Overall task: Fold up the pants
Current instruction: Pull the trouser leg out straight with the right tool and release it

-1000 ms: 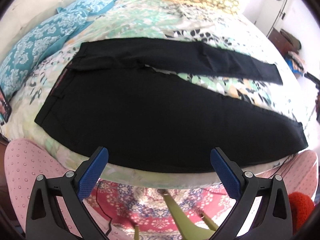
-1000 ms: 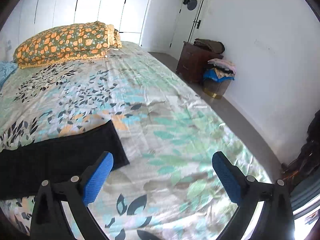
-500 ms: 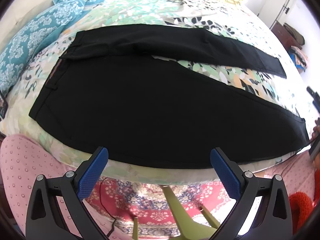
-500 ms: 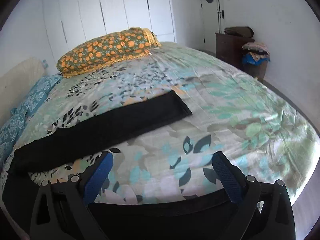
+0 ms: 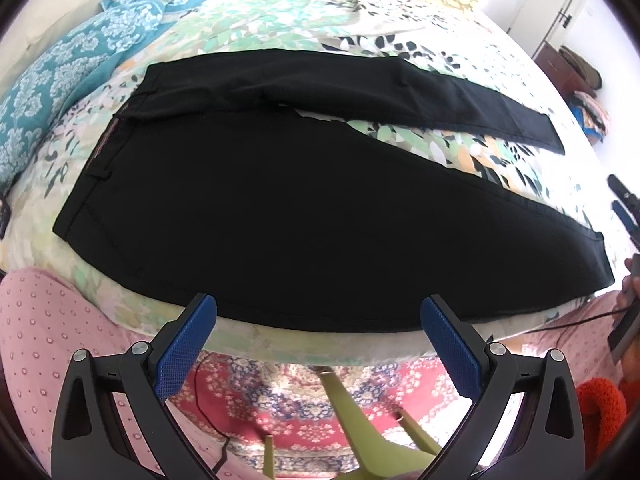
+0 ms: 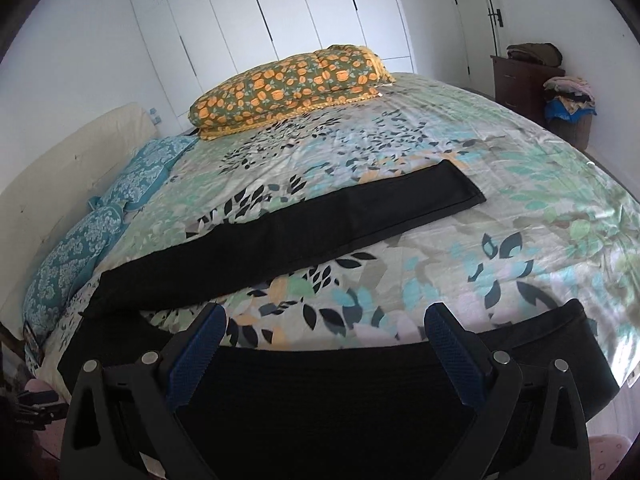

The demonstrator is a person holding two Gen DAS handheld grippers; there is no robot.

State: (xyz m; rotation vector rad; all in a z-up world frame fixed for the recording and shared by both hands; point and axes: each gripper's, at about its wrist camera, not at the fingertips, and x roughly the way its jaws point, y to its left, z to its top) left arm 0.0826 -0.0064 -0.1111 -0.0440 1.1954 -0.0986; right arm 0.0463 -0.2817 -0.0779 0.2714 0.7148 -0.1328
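Black pants (image 5: 280,208) lie flat on the floral bedspread (image 5: 280,12), waistband to the left, the two legs spread apart toward the right. My left gripper (image 5: 318,324) is open, hovering over the near edge of the near leg with nothing between its blue pads. In the right wrist view the far leg (image 6: 320,236) runs diagonally across the bed and the near leg (image 6: 320,400) fills the foreground. My right gripper (image 6: 324,344) is open just above the near leg's far edge. The right gripper's tip (image 5: 624,200) also shows at the left wrist view's right edge.
A floral orange pillow (image 6: 288,92) and teal patterned pillows (image 6: 100,232) lie at the head of the bed. A brown dresser (image 6: 524,80) and laundry basket (image 6: 572,116) stand by the wall. Below the bed edge are a red rug (image 5: 288,400), green chair legs (image 5: 360,432) and pink fabric (image 5: 44,328).
The right gripper swung left and lowered, so both pant legs now fill its view. The left gripper edged closer over the near leg. Both stayed open.
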